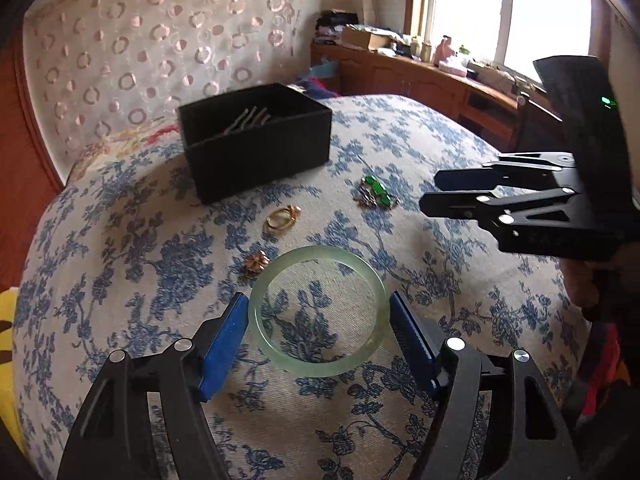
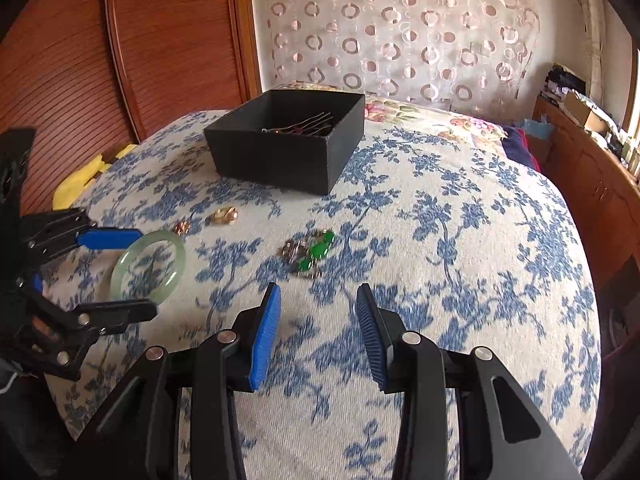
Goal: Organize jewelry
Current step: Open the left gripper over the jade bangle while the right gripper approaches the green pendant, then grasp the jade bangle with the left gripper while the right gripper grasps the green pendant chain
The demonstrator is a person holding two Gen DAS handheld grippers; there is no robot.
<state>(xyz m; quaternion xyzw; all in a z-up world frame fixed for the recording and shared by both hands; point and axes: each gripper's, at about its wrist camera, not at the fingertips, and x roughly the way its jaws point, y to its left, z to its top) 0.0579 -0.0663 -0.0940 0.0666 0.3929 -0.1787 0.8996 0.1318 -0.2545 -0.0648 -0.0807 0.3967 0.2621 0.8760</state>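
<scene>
**Fingers astride jade bangle, right gripper idle over cloth**

Blue pads (image 1: 224, 336) of the left gripper (image 1: 318, 334) sit either side of the pale green jade bangle (image 1: 318, 314), jaws spread wide; pads just beside the rim, contact unclear. Bangle lies flat on the blue-floral bedspread (image 1: 460, 288).

Right gripper (image 2: 318, 332) hangs above bare cloth w/ fingers parted, nothing between them. Just ahead of it: a green-stone jewelry piece (image 2: 310, 252).

Beyond the bangle, a small rose-gold piece (image 1: 256, 262), then a gold ring (image 1: 282, 216) further toward the box.

Black open box (image 1: 256, 140) stands near the far edge of the spread, well apart from the bangle, w/ thin metal hairpins (image 2: 302, 126) inside.

Behind: circle-patterned curtain (image 2: 400, 32), reddish wood panel (image 2: 120, 60).
</scene>
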